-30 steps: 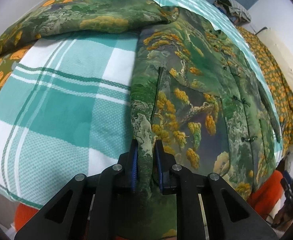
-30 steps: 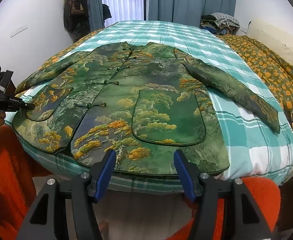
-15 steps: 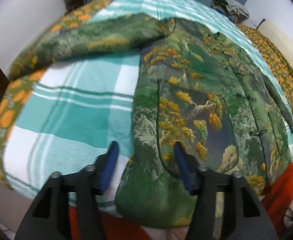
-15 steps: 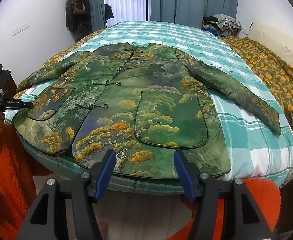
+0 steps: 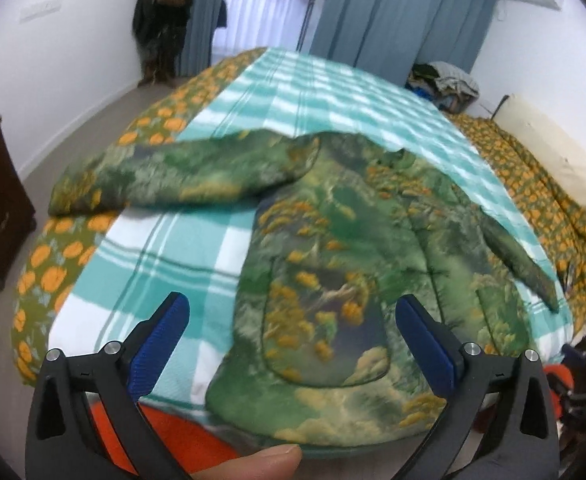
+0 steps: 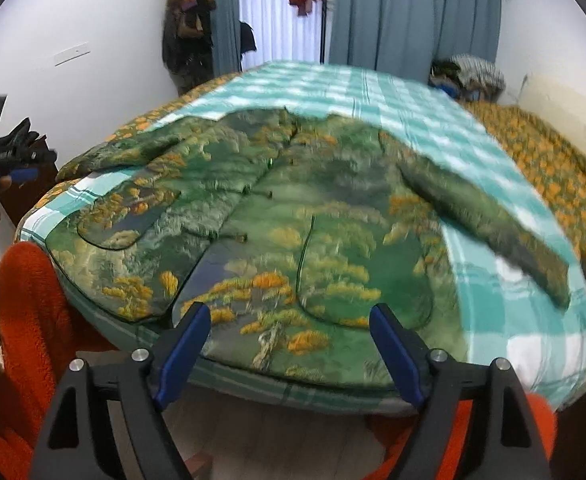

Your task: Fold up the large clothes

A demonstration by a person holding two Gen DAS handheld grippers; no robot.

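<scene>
We have just released the jacket point(image 5: 333, 264) hem: the left tongs point(image 5: 289, 344) have spread wide, empty. The right tongs point(image 6: 289, 352) also widened, empty; folding not begun.

Black tongs point(image 5: 293, 338), blue pads point(image 5: 157, 348), silver screws.

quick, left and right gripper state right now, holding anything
Left gripper: open wide, jaws just opened, nothing held; the jacket lies on the bed beyond them.
Right gripper: open, jaws just widened, holding nothing.
</scene>
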